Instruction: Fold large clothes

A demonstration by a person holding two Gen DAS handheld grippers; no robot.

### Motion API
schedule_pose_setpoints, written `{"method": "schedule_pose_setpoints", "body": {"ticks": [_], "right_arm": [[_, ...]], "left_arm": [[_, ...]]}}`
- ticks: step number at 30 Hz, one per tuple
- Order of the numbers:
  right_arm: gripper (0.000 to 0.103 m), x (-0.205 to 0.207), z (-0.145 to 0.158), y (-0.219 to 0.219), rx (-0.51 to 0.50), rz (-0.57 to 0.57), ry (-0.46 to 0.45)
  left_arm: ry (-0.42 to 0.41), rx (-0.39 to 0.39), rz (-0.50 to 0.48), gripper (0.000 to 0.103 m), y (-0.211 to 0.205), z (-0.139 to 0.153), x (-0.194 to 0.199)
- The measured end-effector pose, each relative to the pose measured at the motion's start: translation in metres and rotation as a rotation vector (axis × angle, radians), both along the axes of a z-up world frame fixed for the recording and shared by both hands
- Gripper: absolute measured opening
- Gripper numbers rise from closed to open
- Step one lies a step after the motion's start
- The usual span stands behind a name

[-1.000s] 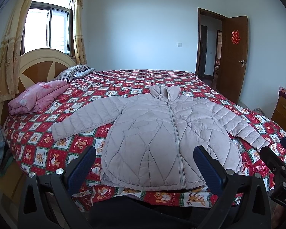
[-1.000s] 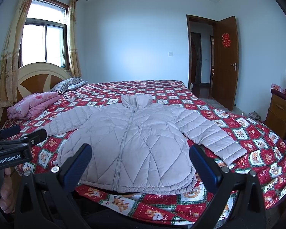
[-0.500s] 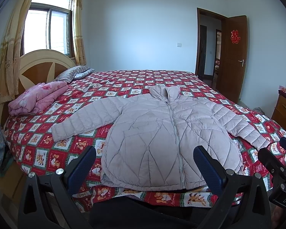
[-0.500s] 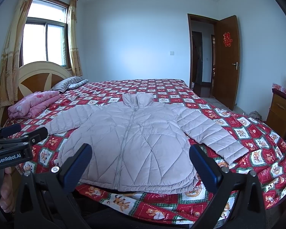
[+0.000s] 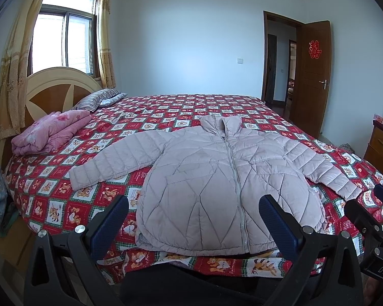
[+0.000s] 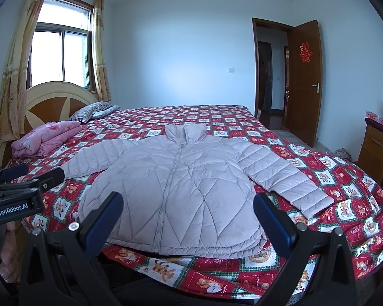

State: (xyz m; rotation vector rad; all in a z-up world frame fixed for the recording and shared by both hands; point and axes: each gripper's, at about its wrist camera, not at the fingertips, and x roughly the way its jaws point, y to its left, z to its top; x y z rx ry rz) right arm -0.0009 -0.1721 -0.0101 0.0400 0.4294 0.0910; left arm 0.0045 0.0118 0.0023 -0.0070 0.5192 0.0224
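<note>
While the jacket [image 5: 217,181] is laid flat and zipped by the near edge of the bed [image 5: 166,107], the left tool [image 5: 191,219] and right tool [image 6: 189,214] are held spread wide, with nothing gripped.

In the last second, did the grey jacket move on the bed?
No. In both wrist views the grey jacket lies flat, with its collar and cuffs on the same squares of the red bedspread. Both tongs are open and hold nothing.
</note>
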Motion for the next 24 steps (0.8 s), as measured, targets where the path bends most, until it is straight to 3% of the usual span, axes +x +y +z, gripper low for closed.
{"method": "schedule_pose_setpoints", "body": {"ticks": [20,24], "right_arm": [[0.103,0.002,-0.003,0.002,0.019,0.020,0.010],[0.103,0.016,-0.010,-0.012,0.049,0.016,0.034]], "left_arm": [[0.006,0.000,-0.007,0.102,0.001,-0.002,0.001],[0.036,0.027,-0.031,0.102,-0.001,-0.013,0.018]]}}
